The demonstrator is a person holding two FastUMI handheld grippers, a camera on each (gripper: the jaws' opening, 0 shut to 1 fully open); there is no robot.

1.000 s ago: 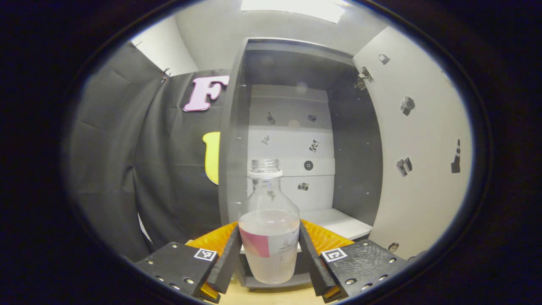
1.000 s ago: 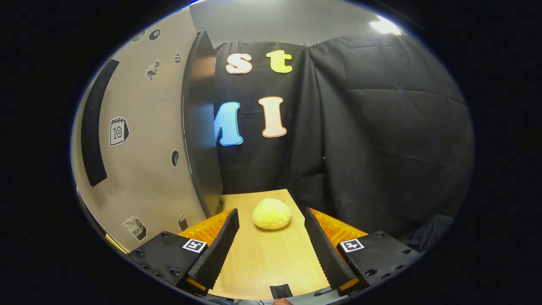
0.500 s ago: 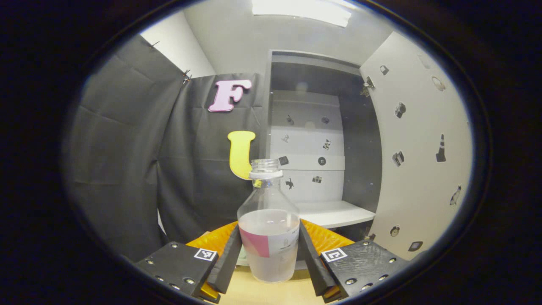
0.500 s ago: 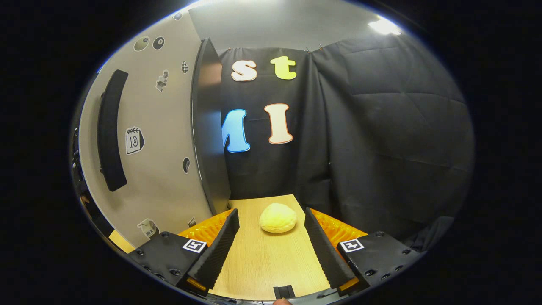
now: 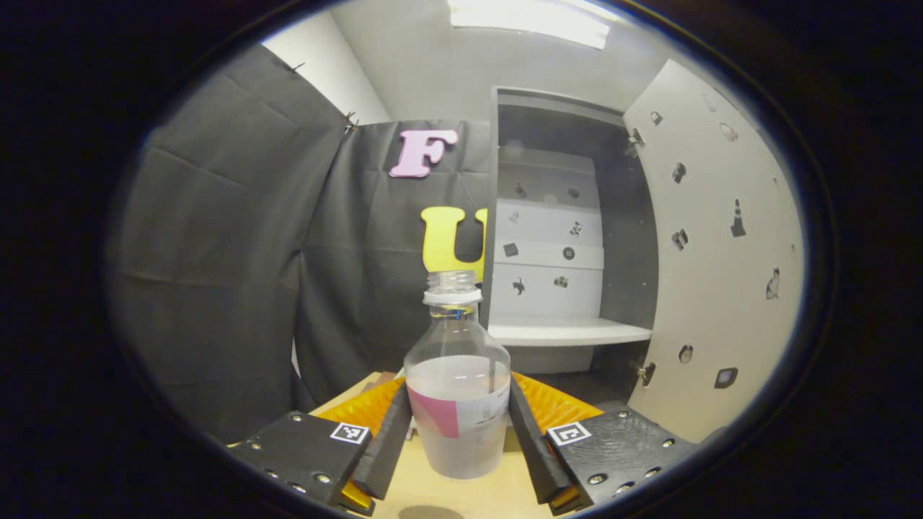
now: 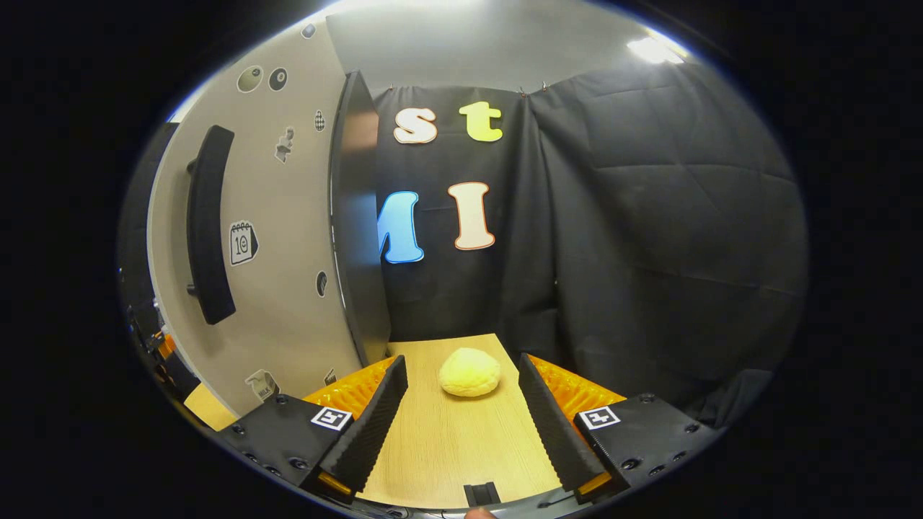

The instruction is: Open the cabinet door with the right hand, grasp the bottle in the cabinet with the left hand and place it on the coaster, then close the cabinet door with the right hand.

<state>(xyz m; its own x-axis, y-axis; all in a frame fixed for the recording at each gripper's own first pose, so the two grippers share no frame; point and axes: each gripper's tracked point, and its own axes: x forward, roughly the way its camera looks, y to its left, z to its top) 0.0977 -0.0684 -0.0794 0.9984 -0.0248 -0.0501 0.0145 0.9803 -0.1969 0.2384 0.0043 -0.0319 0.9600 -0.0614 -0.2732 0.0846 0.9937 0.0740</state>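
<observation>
The left gripper (image 5: 458, 432) is pinching the bottle (image 5: 457, 404), with one finger pressed on each side of it low down. The bottle stands up straight between the fingers. It is clear, has no cap, and is partly full of a cloudy drink. It has a pink and white label. The bottle is out of the cabinet (image 5: 562, 238), which sits farther back and to the right. The cabinet door (image 5: 721, 252) is swung open on the right side, and it has small stickers on it. Inside the cabinet there is a white shelf (image 5: 570, 331). A wooden table (image 5: 461, 497) shows under the bottle. The right gripper (image 6: 458, 418) has its fingers spread wide with nothing between them. It hangs over the wooden table. A round yellow bun (image 6: 469, 372) lies on the table just past the fingers. To the left is the outside of the open door, with its dark handle (image 6: 209, 223).
</observation>
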